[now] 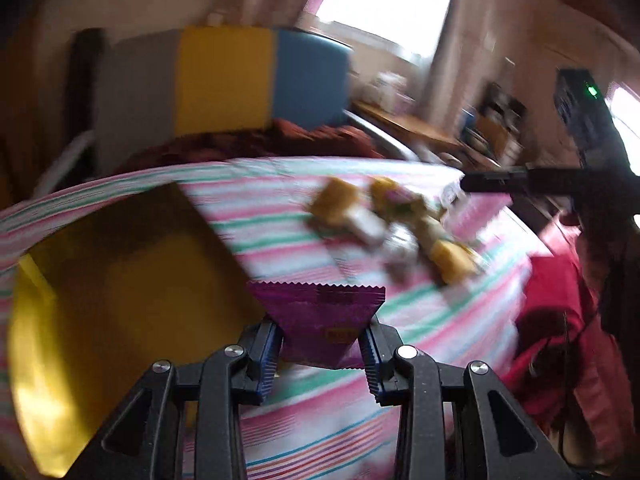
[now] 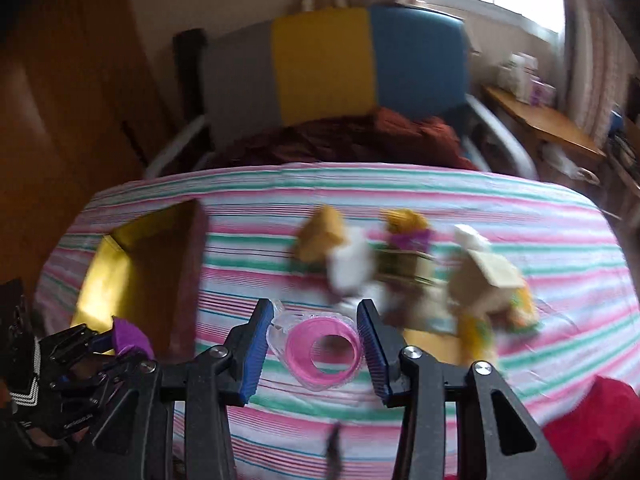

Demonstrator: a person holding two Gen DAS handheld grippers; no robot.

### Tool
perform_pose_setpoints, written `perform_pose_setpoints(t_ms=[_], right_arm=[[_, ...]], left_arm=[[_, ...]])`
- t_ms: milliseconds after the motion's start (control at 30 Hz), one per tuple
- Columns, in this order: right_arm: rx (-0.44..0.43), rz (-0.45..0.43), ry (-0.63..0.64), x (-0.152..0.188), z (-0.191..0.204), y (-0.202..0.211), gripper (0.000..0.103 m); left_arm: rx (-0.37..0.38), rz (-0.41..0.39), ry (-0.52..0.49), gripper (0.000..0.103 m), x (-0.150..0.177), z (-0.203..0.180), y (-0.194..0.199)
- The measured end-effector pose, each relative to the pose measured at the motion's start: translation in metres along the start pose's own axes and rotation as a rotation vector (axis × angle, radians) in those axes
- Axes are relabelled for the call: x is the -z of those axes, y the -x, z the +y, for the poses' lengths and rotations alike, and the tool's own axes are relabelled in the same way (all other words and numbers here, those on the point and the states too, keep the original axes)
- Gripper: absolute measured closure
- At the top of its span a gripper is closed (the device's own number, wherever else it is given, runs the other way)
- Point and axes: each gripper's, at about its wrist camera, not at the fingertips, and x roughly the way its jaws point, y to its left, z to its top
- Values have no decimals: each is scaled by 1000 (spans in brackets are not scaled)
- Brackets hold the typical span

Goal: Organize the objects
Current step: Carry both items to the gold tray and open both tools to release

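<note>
While both tools are loaded, you're mid-carry w/ two items at once. Left tool (image 1: 320, 344) is clamped on a purple snack packet (image 1: 320, 320), pads pressing its lower sides, packet held clear above the striped tablecloth (image 1: 280, 216). Right tool (image 2: 316, 344) is closed on a clear tape dispenser w/ a pink tape roll (image 2: 324, 350), also lifted off the cloth.

Step in hand, as I read it: moving both toward the yellow-lined box (image 1: 120, 300), which sits open at the tabletop's left side. Rest of the pile of small packets (image 2: 400, 264) lies mid-tabletop, blurred, can't ID each one.

Next move calls for bringing each tool over the box opening, then letting go. Left goes first, being nearer.

Room: box's brown near wall (image 2: 184, 272) stands up between the right tool & the opening, so clear it from above. Tools are close together at the left; stagger them. Tabletop's front edge is just below you.
</note>
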Motion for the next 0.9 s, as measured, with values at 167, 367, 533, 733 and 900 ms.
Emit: perform_pose_setpoints(t_ms=[167, 367, 533, 733, 900], right_arm=[[-154, 34, 79, -14, 75, -41, 60], [-284, 92, 95, -14, 145, -87, 58], [-354, 157, 96, -4, 174, -109, 58], [-313, 169, 140, 9, 179, -111, 57], [-213, 95, 182, 24, 183, -100, 56]], left_arm=[[-225, -26, 165, 67, 14, 74, 33], [-381, -30, 328, 43, 39, 133, 59], [-423, -53, 378, 26, 50, 148, 72], [-448, -74, 414, 24, 55, 154, 85], [-502, -98, 388, 18, 50, 145, 93]])
